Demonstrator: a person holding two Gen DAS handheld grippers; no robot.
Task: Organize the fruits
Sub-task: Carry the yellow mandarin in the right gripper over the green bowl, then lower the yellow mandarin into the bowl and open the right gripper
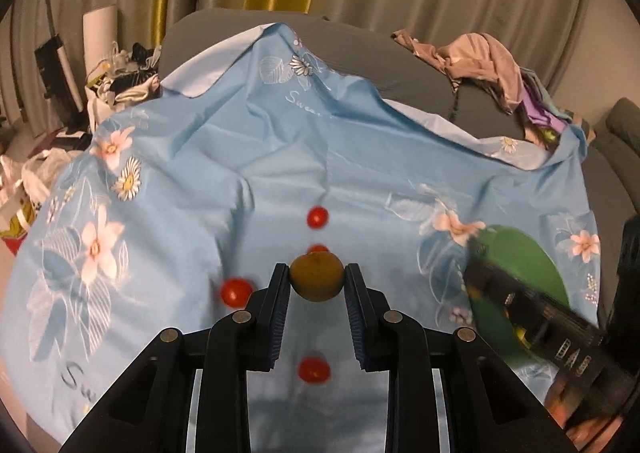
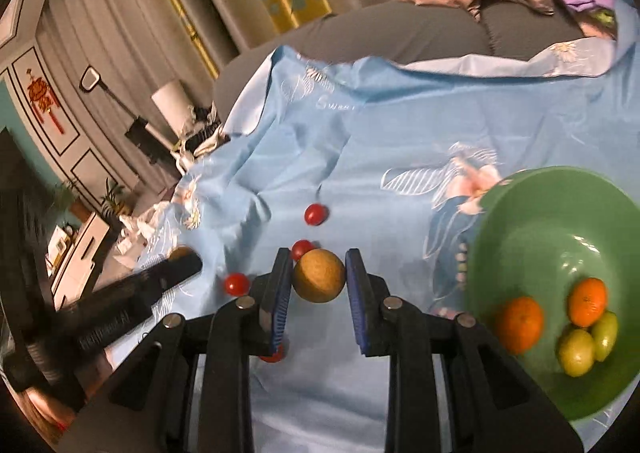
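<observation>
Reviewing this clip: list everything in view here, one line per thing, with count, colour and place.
Brown fruit: one, olive-brown, gripped in left claw.
Tan fruit: one, yellow-tan, gripped in right claw.
Cherry tomatoes: four, red, loose on cloth.
Bowl: one, green, on cloth at right.
Oranges: two, orange, inside bowl.
Green fruits: two, yellow-green, inside bowl.
Cloth: one, light blue floral, over grey sofa.
Clothes pile: pink and purple, far right.
Left claw: black, shut.
Right claw: black, shut.

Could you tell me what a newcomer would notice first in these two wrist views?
Each gripper holds a round brownish fruit in its jaws: the left gripper and the right gripper. Red cherry tomatoes lie scattered on the flowered blue cloth. At right, a green bowl holds oranges and green fruits.
</observation>
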